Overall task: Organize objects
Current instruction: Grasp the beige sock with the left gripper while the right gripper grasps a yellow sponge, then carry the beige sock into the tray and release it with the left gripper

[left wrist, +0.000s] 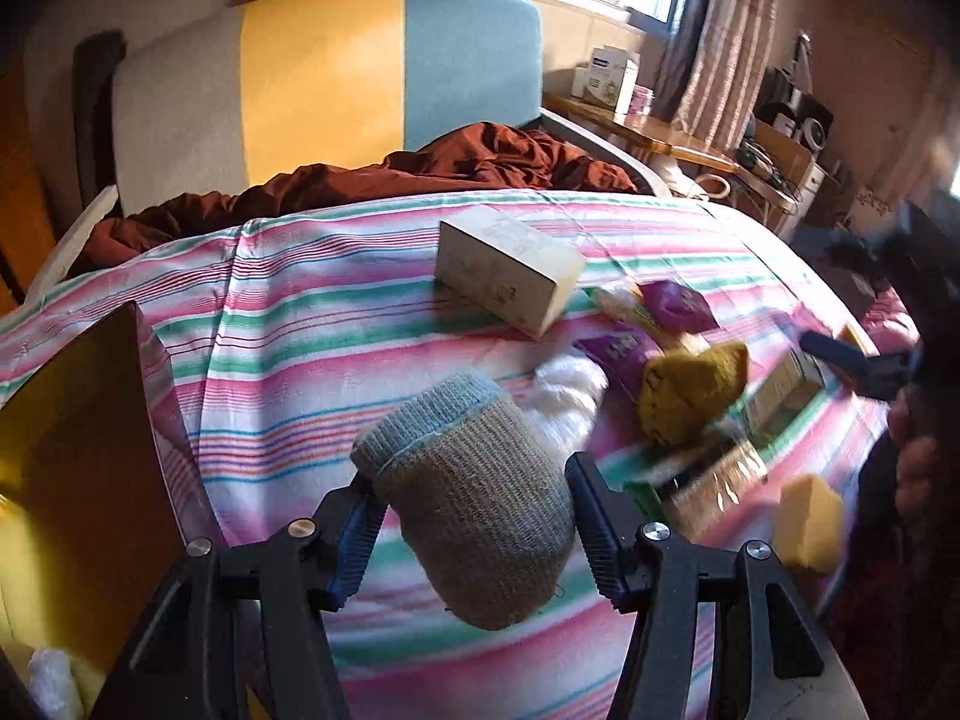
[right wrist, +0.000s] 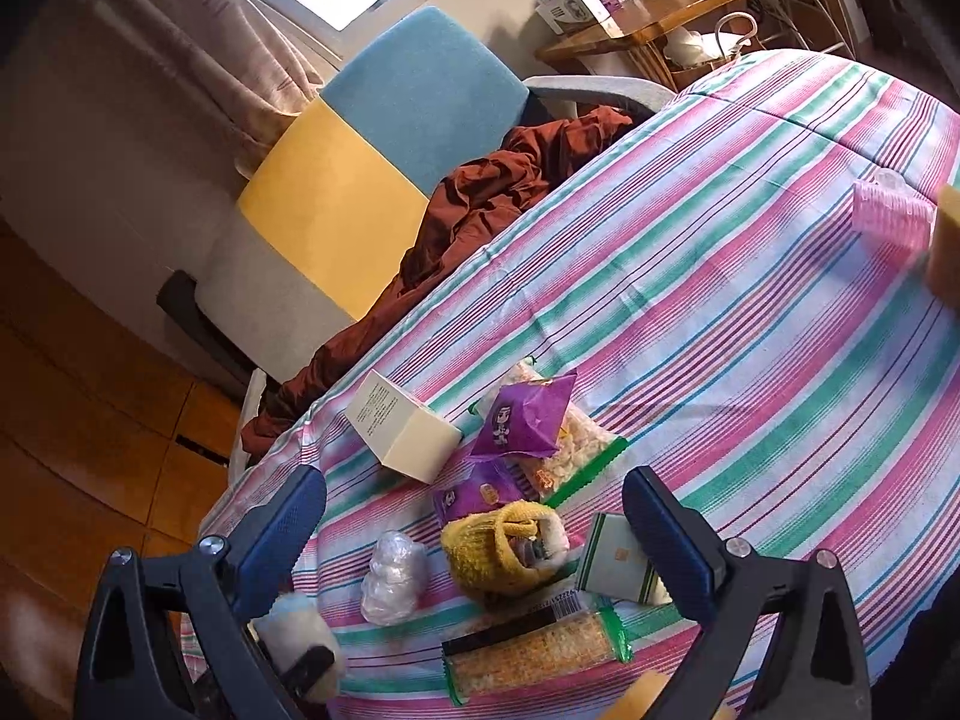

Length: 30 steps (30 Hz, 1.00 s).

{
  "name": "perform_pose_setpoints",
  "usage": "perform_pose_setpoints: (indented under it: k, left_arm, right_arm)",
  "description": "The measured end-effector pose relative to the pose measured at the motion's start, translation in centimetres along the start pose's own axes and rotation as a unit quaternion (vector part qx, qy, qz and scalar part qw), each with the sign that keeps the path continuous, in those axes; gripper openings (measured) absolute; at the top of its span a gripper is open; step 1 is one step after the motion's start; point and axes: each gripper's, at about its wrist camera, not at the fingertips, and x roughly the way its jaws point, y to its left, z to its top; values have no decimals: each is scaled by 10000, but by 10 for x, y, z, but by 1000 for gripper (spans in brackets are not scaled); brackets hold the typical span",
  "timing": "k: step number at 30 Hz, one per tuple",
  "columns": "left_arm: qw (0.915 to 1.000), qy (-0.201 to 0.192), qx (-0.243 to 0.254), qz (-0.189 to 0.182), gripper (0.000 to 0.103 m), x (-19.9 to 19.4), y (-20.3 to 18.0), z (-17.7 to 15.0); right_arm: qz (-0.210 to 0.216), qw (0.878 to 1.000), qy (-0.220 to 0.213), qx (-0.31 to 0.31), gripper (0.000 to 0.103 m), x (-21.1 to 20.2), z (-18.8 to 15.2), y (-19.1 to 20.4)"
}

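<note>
Your left gripper (left wrist: 474,516) has its fingers clamped on the grey-blue knitted sock (left wrist: 474,504), lifted clear of the bed (left wrist: 288,324) for sorting. Your right gripper (right wrist: 474,516), fingers apart, hovers over the yellow sock (right wrist: 498,546) amid the clutter.

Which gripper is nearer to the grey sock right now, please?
Left. The left gripper has the grey sock between its fingers. The right gripper is open above the snack pile, over the yellow sock, holding nothing.
</note>
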Motion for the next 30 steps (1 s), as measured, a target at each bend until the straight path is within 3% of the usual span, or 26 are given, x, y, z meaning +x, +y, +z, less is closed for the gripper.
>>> perform_pose_setpoints:
  k: [5, 9, 12, 13, 16, 19, 23, 26, 30]
  left_arm:
    - [9975, 194, 668, -126, 60, -7, -29, -46]
    - [9968, 274, 730, -195, 60, 2, -33, -59]
    - [9970, 370, 562, -379, 59, 9, -26, -60]
    - [9963, 490, 438, -548, 54, 14, -22, -60]
    - [9961, 428, 690, -337, 48, 15, -29, -67]
    - [9966, 485, 522, -402, 48, 16, -26, -65]
    - [9967, 452, 431, -523, 47, 14, -21, -67]
    - [9966, 427, 409, -573, 47, 14, -19, -67]
    - [9964, 422, 362, -634, 47, 13, -17, -67]
  right_arm:
    - [-60, 9998, 103, -173, 102, 3, -5, 7]
    - [-232, 9974, 492, -477, 102, 3, -16, 16]
    - [-407, 9905, 927, -929, 102, -6, -27, 25]
    - [-504, 9870, 1014, -1140, 102, -11, -30, 29]
    - [-830, 9731, 1304, -1709, 102, -24, -38, 38]
    - [-1104, 9522, 1783, -2220, 102, -26, -50, 41]
    - [-1712, 8990, 2632, -3053, 101, -7, -78, 43]
    - [-1988, 8673, 3074, -3373, 99, 8, -96, 40]
    - [-2251, 8521, 3273, -3407, 91, 24, -100, 34]
